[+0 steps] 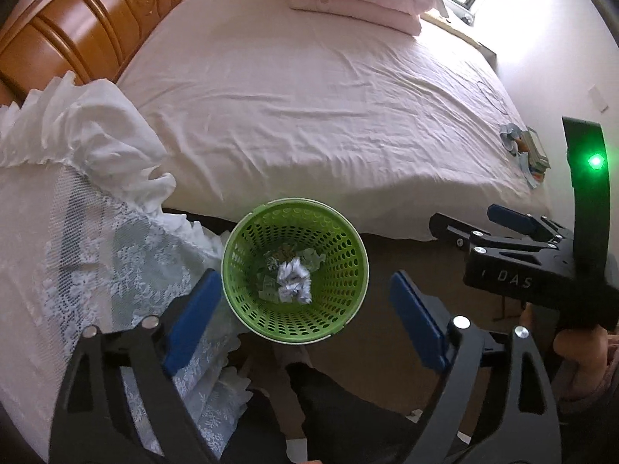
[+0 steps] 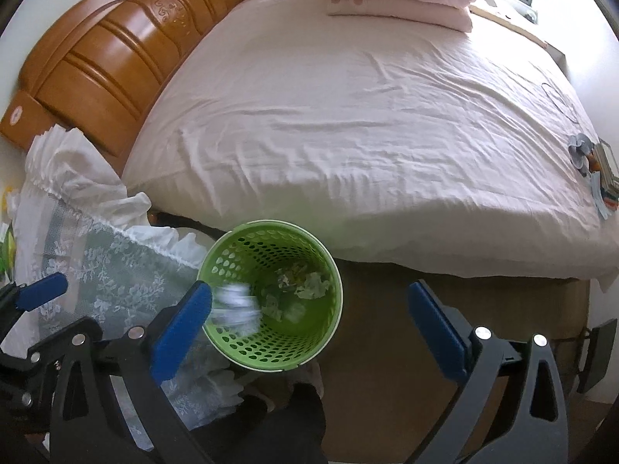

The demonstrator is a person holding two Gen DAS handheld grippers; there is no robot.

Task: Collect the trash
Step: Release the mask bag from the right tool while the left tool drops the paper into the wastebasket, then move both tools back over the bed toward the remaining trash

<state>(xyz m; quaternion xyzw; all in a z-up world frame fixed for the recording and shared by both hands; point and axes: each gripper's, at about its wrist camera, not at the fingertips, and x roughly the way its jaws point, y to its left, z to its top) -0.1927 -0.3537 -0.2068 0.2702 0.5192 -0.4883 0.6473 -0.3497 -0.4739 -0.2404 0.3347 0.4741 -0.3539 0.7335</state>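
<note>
Through the left wrist view, our left gripper [image 1: 305,324] stood wide and empty over the green basket [image 1: 348,228]; the crumpled paper [image 1: 294,280] lay on the basket's bottom, below the jaws. Through the right wrist view, our right gripper [image 2: 309,332] gaped wide, a blurred white wad [image 2: 236,305] just beside its left pad, inside the basket [image 2: 332,290].

A pink-sheeted bed [image 2: 367,123] with a carved wooden headboard [image 2: 116,58] carries folded pink bedding [image 2: 398,4] at its far side.
</note>
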